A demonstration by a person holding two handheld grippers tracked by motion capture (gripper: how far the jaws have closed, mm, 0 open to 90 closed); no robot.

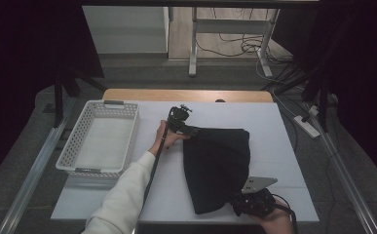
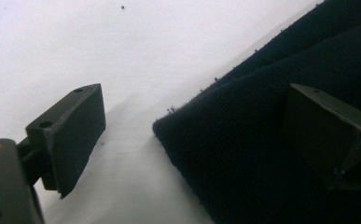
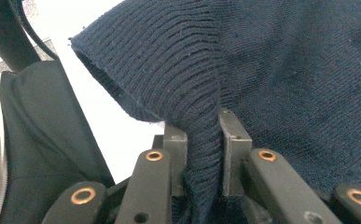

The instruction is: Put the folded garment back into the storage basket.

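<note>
We pinch the knit (image 3: 201, 154) w/ R gripper (image 3: 205, 154); L gripper (image 2: 192, 135) spread, one jaw over the knit's far corner, table (image 1: 273, 141)

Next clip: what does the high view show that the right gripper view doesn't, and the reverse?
High view: the white basket at the table's left, the white table top, the left tool at the far corner of the dark knit garment, and the garment's whole folded outline.

Right gripper view: the right tool with its jaws shut on a bunched fold of ribbed hem, plus a dark sleeve at the left.

Both: the garment, the right tool, and white table surface.
</note>
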